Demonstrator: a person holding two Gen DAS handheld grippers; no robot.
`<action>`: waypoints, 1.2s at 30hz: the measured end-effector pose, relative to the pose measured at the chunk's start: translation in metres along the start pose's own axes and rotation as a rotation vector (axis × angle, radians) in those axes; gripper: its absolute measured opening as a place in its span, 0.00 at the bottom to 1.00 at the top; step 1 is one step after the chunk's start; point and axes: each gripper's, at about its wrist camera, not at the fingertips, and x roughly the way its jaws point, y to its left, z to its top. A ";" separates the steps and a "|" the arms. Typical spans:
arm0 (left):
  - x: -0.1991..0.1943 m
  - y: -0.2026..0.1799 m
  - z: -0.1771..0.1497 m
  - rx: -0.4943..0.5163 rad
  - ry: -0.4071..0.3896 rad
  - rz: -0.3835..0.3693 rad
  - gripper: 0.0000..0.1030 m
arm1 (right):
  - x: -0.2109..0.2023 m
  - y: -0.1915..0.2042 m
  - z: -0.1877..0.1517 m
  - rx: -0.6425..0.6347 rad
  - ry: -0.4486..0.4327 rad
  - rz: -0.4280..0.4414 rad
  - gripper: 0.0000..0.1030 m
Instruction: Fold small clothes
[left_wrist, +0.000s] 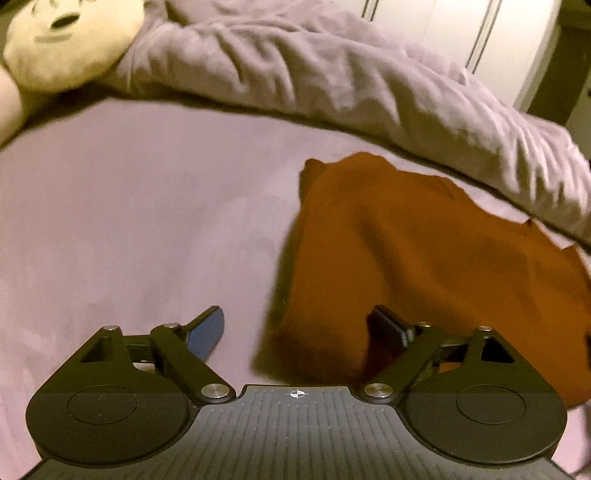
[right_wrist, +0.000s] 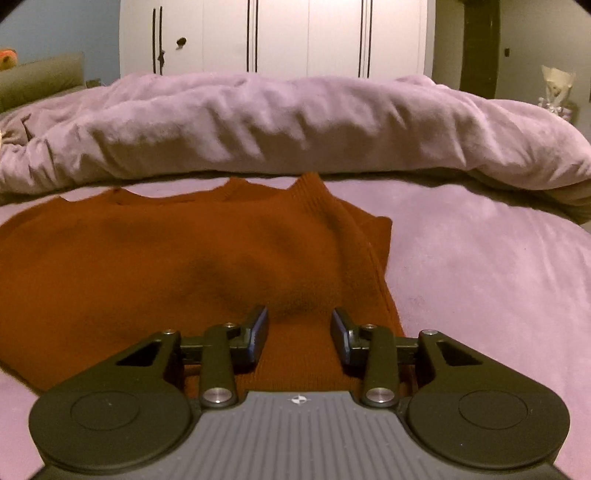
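Your left gripper (left_wrist: 297, 326) has its jaws spread wide with nothing pinched — one blue-padded finger over the bare sheet, the other over the edge of the rust-orange knitted sweater (left_wrist: 424, 251). Your right gripper (right_wrist: 298, 334) has its jaws part-way apart above the sweater's (right_wrist: 177, 258) near hem, and the pads are not pressing the knit. The sweater lies flat on the pale lilac bedsheet (right_wrist: 498, 266), its neckline just in front of the rumpled lilac duvet (right_wrist: 295, 122). Left of the sweater, against the duvet's far end, sits a cream plush toy (left_wrist: 70, 40). White wardrobe doors (right_wrist: 280, 35) stand behind the duvet.
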 end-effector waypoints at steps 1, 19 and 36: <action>-0.001 0.002 0.000 -0.026 0.016 -0.021 0.83 | 0.001 0.002 0.003 -0.008 0.009 -0.007 0.36; 0.014 0.033 0.008 -0.345 0.139 -0.235 0.51 | -0.099 0.025 -0.041 0.151 0.028 0.045 0.40; 0.017 0.048 0.002 -0.435 0.123 -0.295 0.51 | -0.100 0.032 -0.057 0.100 0.076 0.027 0.52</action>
